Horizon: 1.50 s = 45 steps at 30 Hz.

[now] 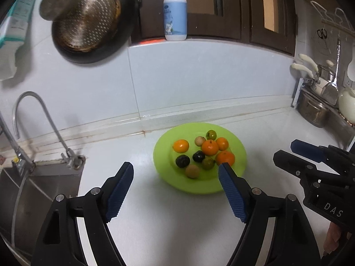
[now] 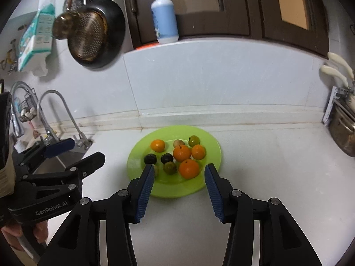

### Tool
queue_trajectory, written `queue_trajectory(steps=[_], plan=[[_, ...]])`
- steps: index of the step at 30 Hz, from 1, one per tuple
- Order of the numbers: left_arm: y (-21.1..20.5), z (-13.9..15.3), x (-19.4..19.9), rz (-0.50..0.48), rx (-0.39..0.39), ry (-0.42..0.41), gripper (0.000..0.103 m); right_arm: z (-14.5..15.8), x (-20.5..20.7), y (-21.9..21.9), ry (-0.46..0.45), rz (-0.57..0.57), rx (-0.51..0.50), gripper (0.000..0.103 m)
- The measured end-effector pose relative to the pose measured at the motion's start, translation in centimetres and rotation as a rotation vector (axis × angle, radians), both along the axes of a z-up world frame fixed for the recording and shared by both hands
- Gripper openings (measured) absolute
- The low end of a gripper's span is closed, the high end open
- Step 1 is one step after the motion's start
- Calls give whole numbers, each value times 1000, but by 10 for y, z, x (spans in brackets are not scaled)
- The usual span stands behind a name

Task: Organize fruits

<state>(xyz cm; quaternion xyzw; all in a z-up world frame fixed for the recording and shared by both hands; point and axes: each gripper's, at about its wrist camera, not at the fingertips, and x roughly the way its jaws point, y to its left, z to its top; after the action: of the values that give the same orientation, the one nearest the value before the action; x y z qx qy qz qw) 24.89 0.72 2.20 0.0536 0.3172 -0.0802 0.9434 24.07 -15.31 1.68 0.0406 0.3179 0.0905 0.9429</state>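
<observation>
A lime green plate (image 1: 164,155) (image 2: 210,148) sits on the white counter near the back wall. It holds several small fruits: oranges such as the front one (image 1: 225,157) (image 2: 189,168), two dark plums (image 1: 182,161) (image 2: 150,159), green fruits (image 1: 208,163) (image 2: 170,167) and tan ones (image 1: 192,171). My left gripper (image 1: 176,170) is open and empty, just in front of the plate's left part. My right gripper (image 2: 179,173) is open and empty, its fingertips over the plate's near rim. Each gripper shows in the other's view (image 1: 288,153) (image 2: 85,153).
A sink (image 1: 40,190) with a curved tap (image 1: 44,115) lies to the left. A pan and strainer (image 1: 88,22) hang on the wall. A soap bottle (image 1: 175,13) stands on the sill. Pots and utensils (image 1: 319,108) crowd the right corner.
</observation>
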Motion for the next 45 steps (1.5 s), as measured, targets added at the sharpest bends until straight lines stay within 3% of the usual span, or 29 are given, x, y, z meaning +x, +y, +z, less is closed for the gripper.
queue_trajectory(steps=[28, 45], plan=[[-24, 36, -177, 127, 3, -100, 89, 37, -156, -27, -94, 83, -24, 48], [-21, 41, -219, 143, -5, -114, 96, 38, -202, -25, -100, 99, -17, 48]])
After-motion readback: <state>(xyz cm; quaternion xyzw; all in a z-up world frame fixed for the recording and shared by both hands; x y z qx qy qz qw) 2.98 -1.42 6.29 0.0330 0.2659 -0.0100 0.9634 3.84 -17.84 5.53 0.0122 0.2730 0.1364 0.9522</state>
